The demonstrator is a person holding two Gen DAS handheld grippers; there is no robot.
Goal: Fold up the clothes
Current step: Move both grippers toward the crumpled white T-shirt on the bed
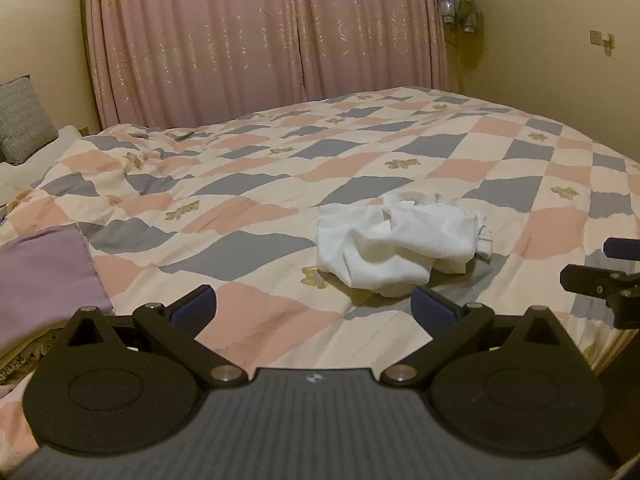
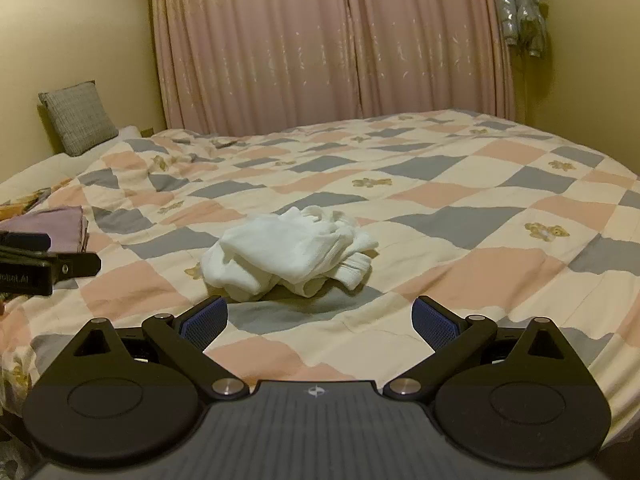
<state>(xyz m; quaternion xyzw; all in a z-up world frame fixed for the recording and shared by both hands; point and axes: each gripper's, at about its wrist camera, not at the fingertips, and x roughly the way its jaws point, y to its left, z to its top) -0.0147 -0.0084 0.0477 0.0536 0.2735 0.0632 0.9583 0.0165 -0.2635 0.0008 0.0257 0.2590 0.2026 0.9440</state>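
Observation:
A crumpled white garment (image 1: 400, 240) lies in a heap on the checkered quilt (image 1: 256, 184); it also shows in the right wrist view (image 2: 292, 250). My left gripper (image 1: 314, 306) is open and empty, just short of the heap and to its left. My right gripper (image 2: 320, 318) is open and empty, just in front of the heap. The right gripper's tip shows at the right edge of the left wrist view (image 1: 600, 280). The left gripper shows at the left edge of the right wrist view (image 2: 44, 268).
A folded purple garment (image 1: 44, 280) lies at the quilt's left edge, also in the right wrist view (image 2: 52, 224). A grey cushion (image 2: 78, 118) leans on the wall at the left. Pink curtains (image 2: 332, 44) hang behind the bed.

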